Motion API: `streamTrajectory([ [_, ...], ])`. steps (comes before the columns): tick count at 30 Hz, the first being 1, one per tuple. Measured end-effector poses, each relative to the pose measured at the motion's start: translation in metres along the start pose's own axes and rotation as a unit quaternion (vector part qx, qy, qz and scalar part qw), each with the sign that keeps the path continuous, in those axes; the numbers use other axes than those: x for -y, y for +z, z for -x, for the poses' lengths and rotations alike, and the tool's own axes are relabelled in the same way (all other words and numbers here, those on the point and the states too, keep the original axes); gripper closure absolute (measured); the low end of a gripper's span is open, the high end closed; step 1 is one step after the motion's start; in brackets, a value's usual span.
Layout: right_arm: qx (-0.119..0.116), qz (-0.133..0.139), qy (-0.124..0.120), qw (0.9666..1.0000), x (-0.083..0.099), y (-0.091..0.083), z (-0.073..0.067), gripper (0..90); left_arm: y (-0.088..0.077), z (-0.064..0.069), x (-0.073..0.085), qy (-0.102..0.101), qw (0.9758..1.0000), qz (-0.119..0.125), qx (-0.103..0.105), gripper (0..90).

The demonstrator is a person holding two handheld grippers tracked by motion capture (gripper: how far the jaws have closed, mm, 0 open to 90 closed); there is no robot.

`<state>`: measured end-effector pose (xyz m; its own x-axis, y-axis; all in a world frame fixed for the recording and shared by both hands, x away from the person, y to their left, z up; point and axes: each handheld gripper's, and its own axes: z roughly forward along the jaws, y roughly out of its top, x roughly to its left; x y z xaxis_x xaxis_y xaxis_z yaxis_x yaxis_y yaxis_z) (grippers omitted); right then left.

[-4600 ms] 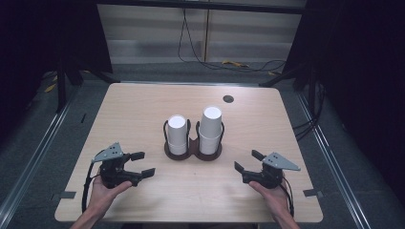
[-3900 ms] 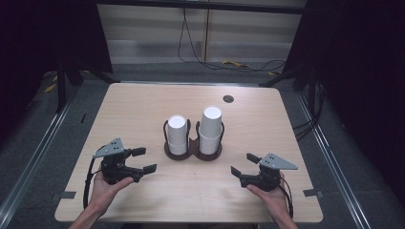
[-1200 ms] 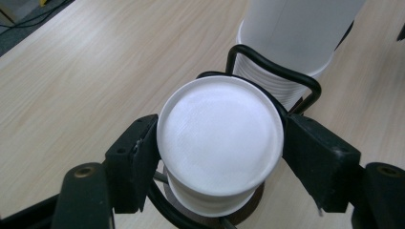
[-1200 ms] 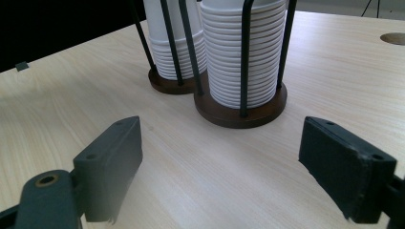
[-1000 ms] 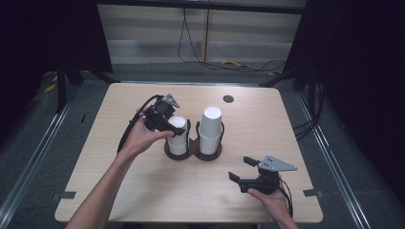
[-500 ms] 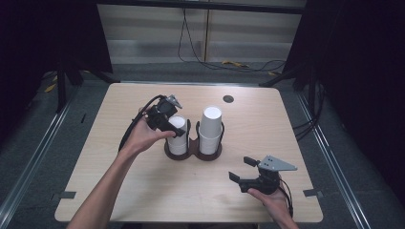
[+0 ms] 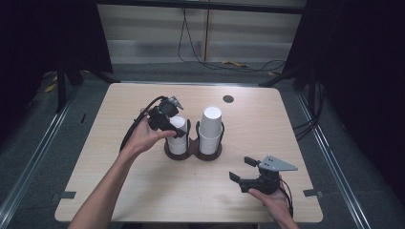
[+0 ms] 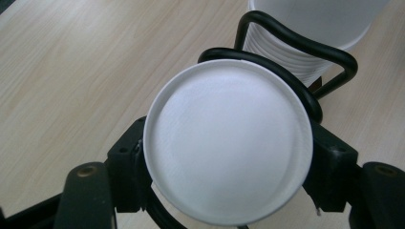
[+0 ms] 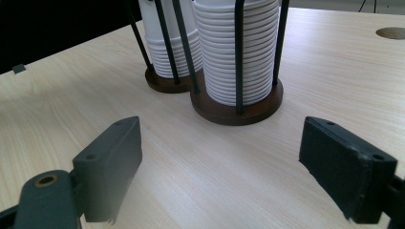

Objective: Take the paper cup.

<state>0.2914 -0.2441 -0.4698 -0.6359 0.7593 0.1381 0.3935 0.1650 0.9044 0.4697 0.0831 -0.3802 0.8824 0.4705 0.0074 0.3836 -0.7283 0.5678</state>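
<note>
A dark wooden holder (image 7: 193,153) with black wire hoops (image 8: 305,47) keeps two stacks of upturned white paper cups at the table's middle. My left gripper (image 7: 175,125) reaches in from the left at the top of the left stack (image 7: 177,140). Its jaws have just been closing, and both pads (image 8: 126,162) press the sides of the top cup (image 8: 229,138). The right stack (image 7: 210,126) stands taller beside it. My right gripper (image 7: 242,169) rests low near the front right, open (image 9: 229,157), and points at the holder (image 9: 239,112) with bare wood between its jaws.
A round dark hole (image 7: 228,98) sits in the table top behind the stacks. Bare wood (image 7: 286,124) spreads around the holder on every side. Cables lie on the floor (image 7: 239,64) beyond the far edge, and black curtains hang at both sides.
My left hand has left the front left of the table and gone up to the left stack, where it has stayed over the last second. The right gripper has hardly shifted.
</note>
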Motion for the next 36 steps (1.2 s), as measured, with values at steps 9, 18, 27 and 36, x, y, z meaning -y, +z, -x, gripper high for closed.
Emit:
streamTrajectory([
  [9, 0.001, -0.002, 0.001, 1.0, 0.0, 0.001, 0.0, 14.7, -0.005, -0.002, 0.0, -0.001, 1.0, 0.005, 0.002, 31.4],
  [18, -0.001, -0.003, 0.002, 1.0, 0.0, 0.002, 0.0, 14.7, -0.013, -0.002, 0.0, -0.003, 0.9998, 0.021, 0.004, 32.1],
  [27, 0.0, -0.003, 0.003, 1.0, 0.0, 0.001, 0.0, 14.6, -0.024, -0.001, -0.001, 0.003, 0.9995, 0.033, -0.002, 32.6],
  [36, 0.002, -0.005, 0.001, 1.0, 0.0, 0.001, 0.0, 14.6, -0.036, 0.003, -0.005, 0.001, 0.9987, 0.049, -0.012, 32.9],
])
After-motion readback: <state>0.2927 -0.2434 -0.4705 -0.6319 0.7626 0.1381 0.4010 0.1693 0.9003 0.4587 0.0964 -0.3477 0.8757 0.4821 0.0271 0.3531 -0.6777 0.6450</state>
